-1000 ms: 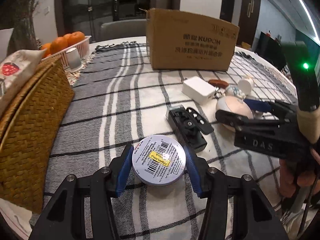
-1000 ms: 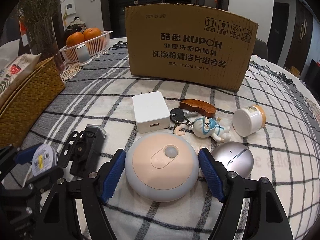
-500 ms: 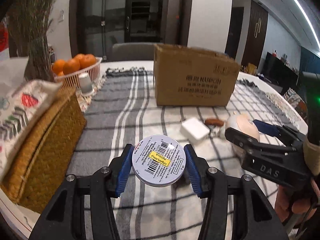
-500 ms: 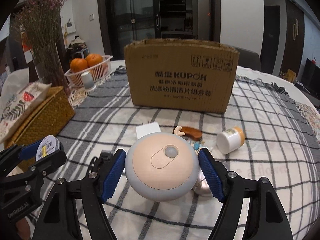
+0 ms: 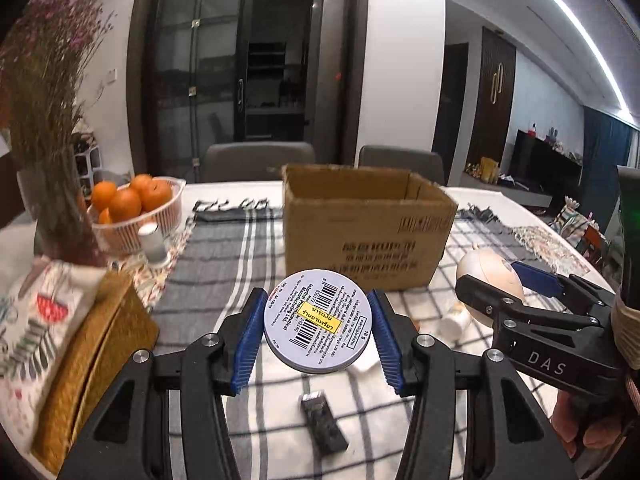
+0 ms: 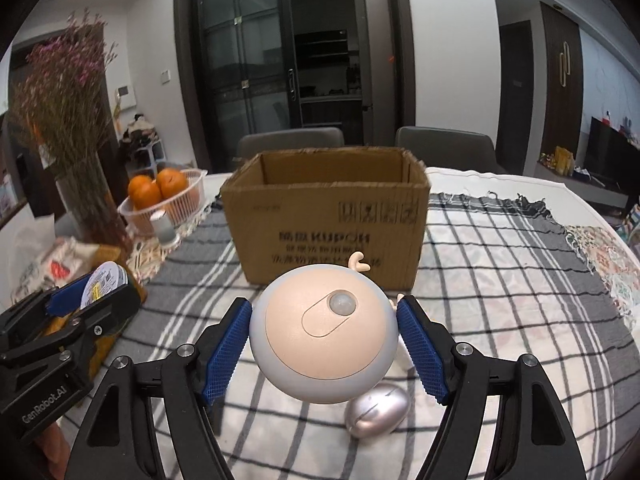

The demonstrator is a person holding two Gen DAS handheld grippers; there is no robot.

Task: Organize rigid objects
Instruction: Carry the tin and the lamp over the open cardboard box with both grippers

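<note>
At the lower centre of my left view, my left tongs [image 5: 318, 330] pinch a round tin [image 5: 319, 320], clear of the desk [image 5: 224, 248]. Mid-frame beyond stands the open cardboard box [image 5: 368, 232], apparently empty. In my right view's lower centre, my right tongs [image 6: 324, 338] clamp a domed night light [image 6: 324, 332]. Nothing looks boxed yet; a silver mouse [image 6: 378, 410] and a black clip [image 5: 324, 426] remain lying on the cloth.

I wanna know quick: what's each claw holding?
Left gripper: closed on the round tin.
Right gripper: closed on the round sensor light.
</note>
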